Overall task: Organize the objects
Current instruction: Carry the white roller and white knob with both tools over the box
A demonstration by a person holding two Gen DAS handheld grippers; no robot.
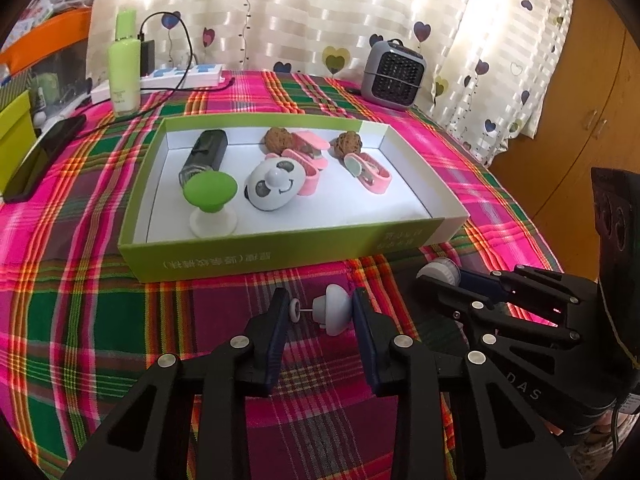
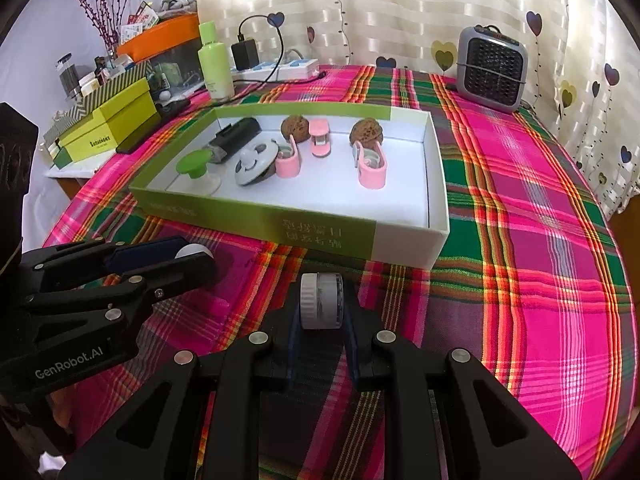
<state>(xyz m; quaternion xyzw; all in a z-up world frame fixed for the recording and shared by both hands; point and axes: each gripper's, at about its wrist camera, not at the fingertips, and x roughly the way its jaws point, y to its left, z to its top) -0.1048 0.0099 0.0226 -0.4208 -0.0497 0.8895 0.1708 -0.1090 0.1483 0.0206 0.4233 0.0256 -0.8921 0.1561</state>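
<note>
Left claw (image 1: 322, 316) pinching a small grey knob (image 1: 335, 309), its pads pressed on either end: the mushroom-shaped cap against one pad, a little disc on a thin pin against the other. Knob held just short of the box (image 1: 280, 254), over the plaid cloth (image 1: 80, 280) of the counter. Right claw (image 2: 320, 304) clamped on a white ribbed cap (image 2: 321, 300), a short drum shape, also just in front of the box's near wall. The two claws sit side by side, near each other but apart (each shows at the edge of the other's view). Box is shallow, green outside, white inside, open on top. Inside, from the left: green knob (image 1: 205, 190) upright on a white base near the front corner; dark case (image 1: 204, 152) lying behind it; panda face (image 1: 273, 190) tilted against a pink clip (image 1: 310, 178); a second pink clip (image 1: 312, 140) near the back wall beside a walnut (image 1: 276, 136); a second walnut (image 1: 347, 143) further right with a third pink clip (image 1: 370, 174) in front of it. Right third of the box floor bare. Behind the box: green bottle (image 1: 125, 68), power strip (image 1: 188, 74) with a black charger plugged in, grey heater (image 1: 394, 72) at the back right. Heart-print curtain (image 1: 320, 12) behind all.
</note>
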